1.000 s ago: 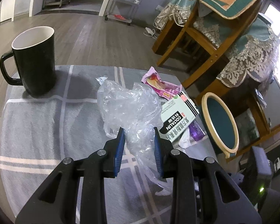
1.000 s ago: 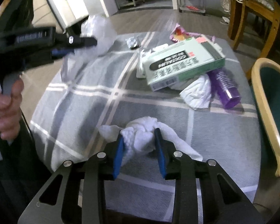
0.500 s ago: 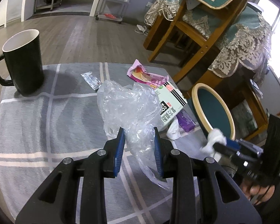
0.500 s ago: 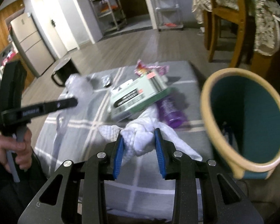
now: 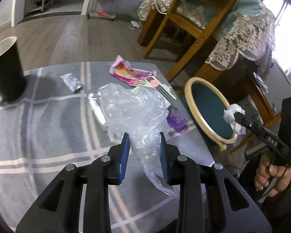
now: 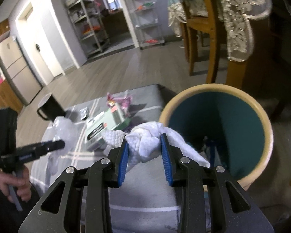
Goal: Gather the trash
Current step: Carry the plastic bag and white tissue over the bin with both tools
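My left gripper [image 5: 144, 138] is shut on a crumpled clear plastic bag [image 5: 133, 108], held above the grey checked tablecloth [image 5: 48, 128]. My right gripper [image 6: 144, 140] is shut on a white crumpled tissue [image 6: 145, 141], held at the near rim of the teal bin with a cream rim [image 6: 265, 128]. The left wrist view shows that tissue [image 5: 231, 114] over the bin's [image 5: 192, 104] right edge. On the table lie a pink wrapper [image 5: 129, 73], a green-white box [image 6: 104, 124], a purple packet [image 5: 176, 116] and a small silver wrapper [image 5: 70, 81].
A black mug [image 5: 6, 68] stands at the table's left end. Wooden chairs and a table with a lace cloth [image 5: 238, 36] stand behind the bin. Wire shelves [image 6: 145, 15] and a doorway lie across the wooden floor. A hand [image 5: 269, 176] grips the right tool.
The right gripper lifted the tissue off the table and carried it right to the bin's rim. The left gripper moved right over the table with the bag, so the mug slid toward the left edge.
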Motion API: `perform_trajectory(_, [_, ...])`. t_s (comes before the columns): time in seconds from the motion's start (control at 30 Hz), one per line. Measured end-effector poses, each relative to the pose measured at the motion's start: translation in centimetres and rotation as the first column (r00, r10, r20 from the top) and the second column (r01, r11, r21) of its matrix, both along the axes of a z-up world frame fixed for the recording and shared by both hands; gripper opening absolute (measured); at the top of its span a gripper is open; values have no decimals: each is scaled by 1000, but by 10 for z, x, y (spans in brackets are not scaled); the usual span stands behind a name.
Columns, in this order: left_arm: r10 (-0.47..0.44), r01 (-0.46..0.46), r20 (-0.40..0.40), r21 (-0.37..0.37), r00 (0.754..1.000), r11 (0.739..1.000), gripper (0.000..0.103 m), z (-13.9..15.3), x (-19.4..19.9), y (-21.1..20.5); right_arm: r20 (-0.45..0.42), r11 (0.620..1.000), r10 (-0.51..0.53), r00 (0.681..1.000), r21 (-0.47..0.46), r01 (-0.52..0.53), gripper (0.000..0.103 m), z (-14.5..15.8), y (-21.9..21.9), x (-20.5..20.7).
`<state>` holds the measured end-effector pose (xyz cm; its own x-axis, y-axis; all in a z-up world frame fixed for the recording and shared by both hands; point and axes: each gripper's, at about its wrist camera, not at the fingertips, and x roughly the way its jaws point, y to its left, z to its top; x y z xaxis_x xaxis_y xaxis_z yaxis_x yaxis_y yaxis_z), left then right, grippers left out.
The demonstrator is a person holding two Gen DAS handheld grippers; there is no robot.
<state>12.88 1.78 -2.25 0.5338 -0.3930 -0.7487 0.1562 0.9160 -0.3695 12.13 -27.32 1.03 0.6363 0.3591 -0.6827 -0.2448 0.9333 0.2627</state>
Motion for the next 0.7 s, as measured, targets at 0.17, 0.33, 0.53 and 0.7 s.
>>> perform_trajectory(0.17, [-55, 55, 16, 9, 998, 998, 28, 8, 9, -29, 9, 998, -53, 999, 28, 52, 34, 0, -15, 0])
perform_trajectory(0.33, [-113, 113, 31, 15, 993, 993, 28, 17, 21, -60, 8, 993, -99, 995, 60, 98, 34, -1, -31, 2])
perform_trajectory(0.53, [-180, 179, 53, 26, 982, 984, 28, 27, 42, -101, 13, 975, -184, 983, 128, 181, 34, 3, -56, -2])
perform_trajectory(0.7, [-242, 240, 70, 27, 968, 970, 28, 35, 64, -143, 6, 941, -290, 957, 184, 284, 34, 3, -85, -8])
